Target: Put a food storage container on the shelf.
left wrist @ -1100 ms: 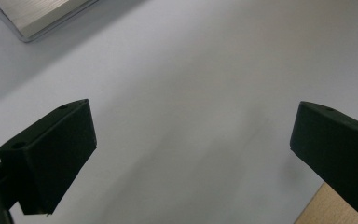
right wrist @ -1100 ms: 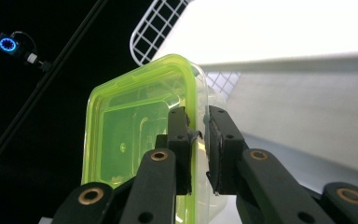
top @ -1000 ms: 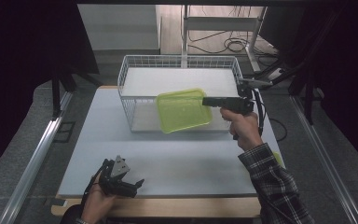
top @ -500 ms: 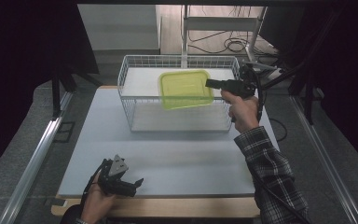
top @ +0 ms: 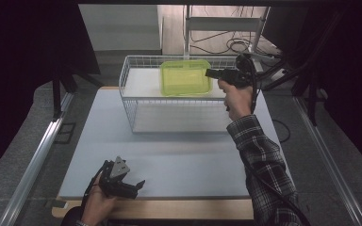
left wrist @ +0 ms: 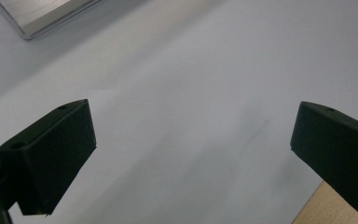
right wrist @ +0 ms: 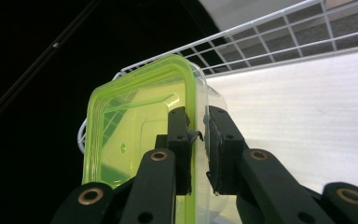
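Observation:
My right gripper (top: pixel 212 73) is shut on the rim of a clear food container with a yellow-green lid (top: pixel 185 78), holding it in the air over the white wire basket (top: pixel 128 102). In the right gripper view the container (right wrist: pixel 135 140) stands on edge, its lid edge pinched where the right gripper (right wrist: pixel 198 135) closes, with the basket's wire wall (right wrist: pixel 279 32) behind. My left gripper (top: pixel 133 185) lies at the table's near left edge in a hand. In the left gripper view the left gripper (left wrist: pixel 191 144) stands open over the bare grey table, nothing between its fingers.
The wire basket stands at the back middle of the grey table mat (top: pixel 184 155). A metal rail (top: pixel 37 155) runs along the left side, and stands and cables (top: pixel 235 44) lie behind the table. A wooden table edge (top: pixel 169 209) runs along the front.
My right gripper has carried the container up and toward the back, from the basket's front wall to above its far part, tipping it more upright. The left gripper has stayed put.

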The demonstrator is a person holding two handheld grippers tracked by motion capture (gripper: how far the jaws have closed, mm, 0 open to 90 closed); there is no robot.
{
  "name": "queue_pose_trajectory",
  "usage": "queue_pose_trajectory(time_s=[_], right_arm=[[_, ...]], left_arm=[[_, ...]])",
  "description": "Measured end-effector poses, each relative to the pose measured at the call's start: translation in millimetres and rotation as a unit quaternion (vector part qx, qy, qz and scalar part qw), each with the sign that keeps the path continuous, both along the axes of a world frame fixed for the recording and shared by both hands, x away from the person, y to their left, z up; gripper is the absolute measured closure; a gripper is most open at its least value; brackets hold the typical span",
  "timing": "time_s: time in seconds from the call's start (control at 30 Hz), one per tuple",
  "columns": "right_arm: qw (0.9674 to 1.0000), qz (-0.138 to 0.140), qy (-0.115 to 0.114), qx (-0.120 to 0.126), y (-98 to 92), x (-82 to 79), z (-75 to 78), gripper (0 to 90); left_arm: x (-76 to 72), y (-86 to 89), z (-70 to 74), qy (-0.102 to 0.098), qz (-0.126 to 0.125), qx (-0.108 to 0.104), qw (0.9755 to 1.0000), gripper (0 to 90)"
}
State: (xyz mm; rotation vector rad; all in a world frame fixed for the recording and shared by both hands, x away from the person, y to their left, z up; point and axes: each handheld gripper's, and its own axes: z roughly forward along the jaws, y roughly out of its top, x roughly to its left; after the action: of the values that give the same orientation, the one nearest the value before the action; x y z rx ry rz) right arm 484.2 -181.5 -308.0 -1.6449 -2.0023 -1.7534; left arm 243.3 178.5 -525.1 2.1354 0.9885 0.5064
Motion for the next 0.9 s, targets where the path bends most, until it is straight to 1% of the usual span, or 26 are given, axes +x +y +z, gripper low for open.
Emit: queue_pose_trajectory(time_s=[0.07,0.2,0.23,0.33,0.53,0.63,0.77,0.9], right_arm=[[1.0000,-0.008,0.002,0.003,1.4,2.2,-1.3,80.1],[0.9998,-0.019,0.000,-0.008,3.0,6.6,-5.7,80.0],[0.9998,-0.020,0.003,-0.004,2.8,7.5,-6.3,80.0],[0.9997,-0.022,0.001,-0.007,2.7,9.4,-8.3,79.5],[0.9985,-0.027,-0.015,-0.044,5.5,12.3,-9.5,76.3],[0.9975,-0.028,-0.019,-0.061,7.1,14.9,-9.1,74.5],[0.9952,-0.032,-0.027,-0.088,10.0,19.1,-9.9,71.8],[0.9951,-0.025,-0.024,-0.092,10.2,24.2,-12.3,69.1]], left_arm=[[-0.1,0.0,0.1,0.000,-0.001,0.001,1.0000,0.0],[0.0,-0.1,0.0,0.000,-0.002,0.002,1.0000,0.0],[-0.1,-0.2,0.0,0.000,-0.002,0.002,1.0000,0.0],[0.0,-0.5,-0.2,0.000,-0.002,0.002,1.0000,0.0],[0.1,-0.6,-0.5,0.002,-0.003,0.007,1.0000,0.0],[0.3,-0.6,-0.6,0.000,-0.004,0.010,0.9999,0.0],[0.4,-0.8,-1.0,0.002,-0.004,0.011,0.9999,0.0],[0.4,-1.1,-1.2,0.002,-0.005,0.011,0.9999,0.0]])
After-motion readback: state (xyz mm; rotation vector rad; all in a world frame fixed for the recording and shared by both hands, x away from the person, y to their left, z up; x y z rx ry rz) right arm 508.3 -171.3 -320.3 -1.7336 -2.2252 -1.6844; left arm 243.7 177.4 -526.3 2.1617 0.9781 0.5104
